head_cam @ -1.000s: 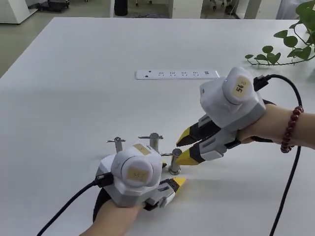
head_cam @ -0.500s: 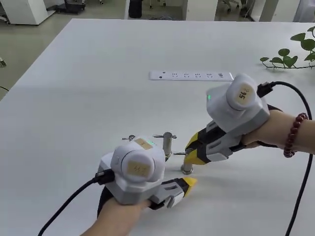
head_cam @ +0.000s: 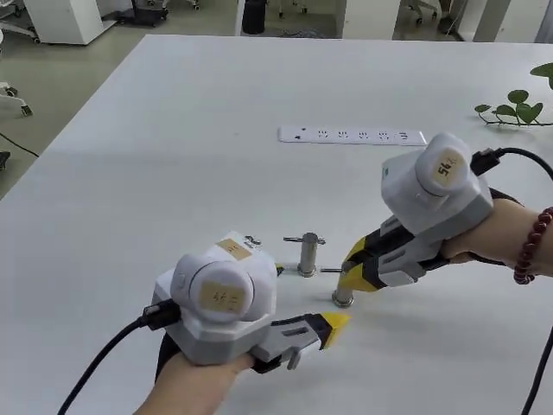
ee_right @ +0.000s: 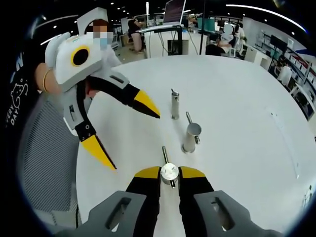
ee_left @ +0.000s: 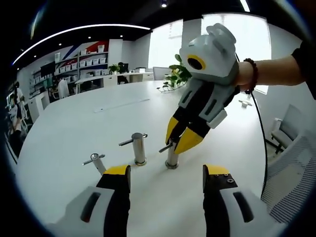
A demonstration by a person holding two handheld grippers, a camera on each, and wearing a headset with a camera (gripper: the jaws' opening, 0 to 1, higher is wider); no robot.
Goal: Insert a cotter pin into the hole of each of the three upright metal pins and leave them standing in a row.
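Bright, even light; fisheye-warped edges

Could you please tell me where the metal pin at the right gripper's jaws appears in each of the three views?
Head view: the metal pin stands right of centre, below the yellow tips of the right gripper.
Left gripper view: the pin is at centre, under those tips.
Right gripper view: its round top sits bottom centre, between the jaws.
Shared landmark: the middle pin, standing beside it.
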